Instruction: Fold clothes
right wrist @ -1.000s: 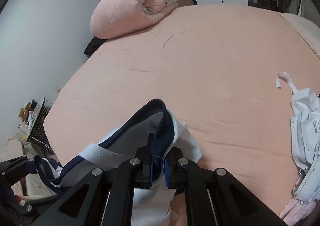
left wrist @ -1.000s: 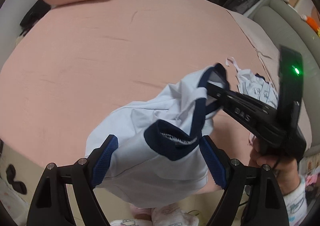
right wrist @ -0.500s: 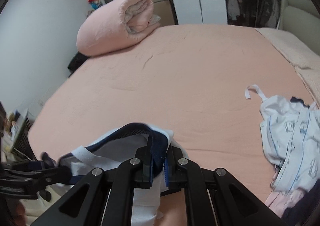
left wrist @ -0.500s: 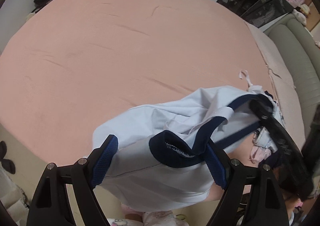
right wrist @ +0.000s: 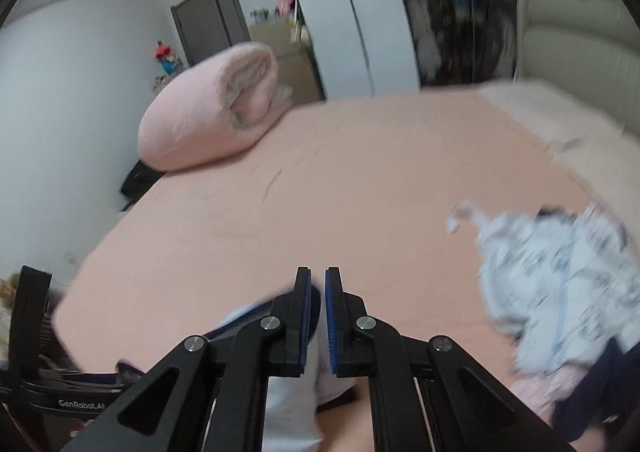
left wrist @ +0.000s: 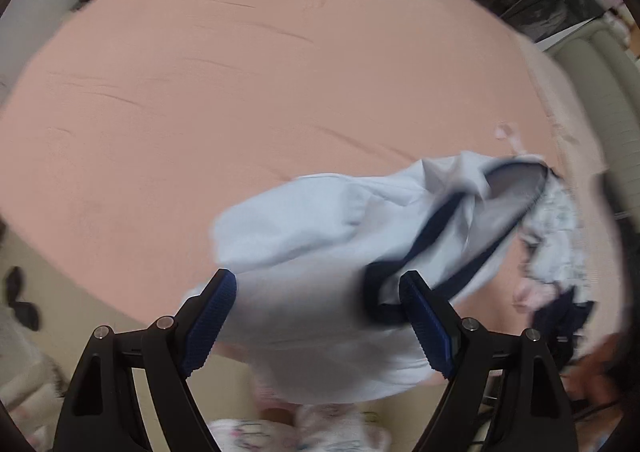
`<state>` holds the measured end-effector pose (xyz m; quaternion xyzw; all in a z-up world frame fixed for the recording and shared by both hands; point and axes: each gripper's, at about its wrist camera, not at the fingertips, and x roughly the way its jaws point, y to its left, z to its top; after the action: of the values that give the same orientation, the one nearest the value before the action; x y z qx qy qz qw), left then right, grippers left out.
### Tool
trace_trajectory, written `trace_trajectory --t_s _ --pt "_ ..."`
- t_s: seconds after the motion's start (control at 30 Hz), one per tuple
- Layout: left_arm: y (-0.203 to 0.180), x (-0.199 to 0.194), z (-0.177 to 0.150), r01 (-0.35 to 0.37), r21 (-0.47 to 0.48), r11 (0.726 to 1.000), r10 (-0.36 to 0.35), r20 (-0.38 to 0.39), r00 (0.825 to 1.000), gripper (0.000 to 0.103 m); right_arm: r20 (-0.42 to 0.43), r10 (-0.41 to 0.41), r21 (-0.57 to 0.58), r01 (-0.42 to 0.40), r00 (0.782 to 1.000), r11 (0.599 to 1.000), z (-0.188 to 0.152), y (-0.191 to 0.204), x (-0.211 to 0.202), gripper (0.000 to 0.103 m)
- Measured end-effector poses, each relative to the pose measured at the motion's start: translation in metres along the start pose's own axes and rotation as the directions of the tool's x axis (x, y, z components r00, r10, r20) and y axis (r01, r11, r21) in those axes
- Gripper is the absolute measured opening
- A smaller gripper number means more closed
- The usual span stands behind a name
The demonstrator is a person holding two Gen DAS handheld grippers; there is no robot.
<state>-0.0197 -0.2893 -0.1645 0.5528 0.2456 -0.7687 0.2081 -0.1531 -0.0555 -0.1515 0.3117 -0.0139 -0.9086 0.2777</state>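
Over smooth pink sheet [left wrist: 240,99], seemingly soft crumpled shirt [left wrist: 320,236]

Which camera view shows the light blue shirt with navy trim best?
The left wrist view: the light blue shirt spreads almost whole over the pink bed, between the open left gripper. The right wrist view shows only a part of it, clamped in the shut right gripper.

Rolled quilt [right wrist: 212,111] at bed's [right wrist: 360,179] far left corner, clothes pile [right wrist: 560,276] near its right edge
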Motion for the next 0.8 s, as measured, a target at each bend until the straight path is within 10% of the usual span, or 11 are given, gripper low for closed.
trace_trajectory --t_s 0.1,0.37,0.43,0.5,0.57,0.8 --pt "0.013 0.002 0.002 0.120 -0.081 0.989 -0.121 -0.003 0.993 0.084 0.012 -0.013 -0.020 0.013 1.000 1.000 0.013 -0.002 -0.004 0.006" --pt "0.023 0.015 0.012 0.061 -0.131 0.989 -0.066 -0.034 0.997 0.084 -0.203 -0.028 -0.106 0.006 0.979 0.994 0.016 -0.005 0.025 0.007" --pt "0.024 0.018 0.015 0.097 -0.155 0.983 -0.104 -0.038 0.994 0.084 -0.232 -0.017 -0.113 -0.009 0.972 0.994 0.012 -0.002 0.030 0.015" --pt "0.022 0.020 0.018 0.087 -0.156 0.984 -0.094 -0.038 0.995 0.084 -0.261 -0.005 -0.118 -0.027 0.965 0.993 0.009 0.000 0.036 0.053" --pt "0.019 0.021 0.020 0.076 -0.149 0.986 -0.082 -0.036 0.996 0.084 -0.292 0.016 -0.112 -0.051 0.956 0.992 0.005 0.003 0.039 0.069" --pt "0.016 0.036 0.023 -0.003 -0.143 0.990 -0.009 -0.082 0.997 0.084 -0.364 -0.051 -0.186 -0.019 0.930 0.982 0.002 0.019 0.068 0.069"
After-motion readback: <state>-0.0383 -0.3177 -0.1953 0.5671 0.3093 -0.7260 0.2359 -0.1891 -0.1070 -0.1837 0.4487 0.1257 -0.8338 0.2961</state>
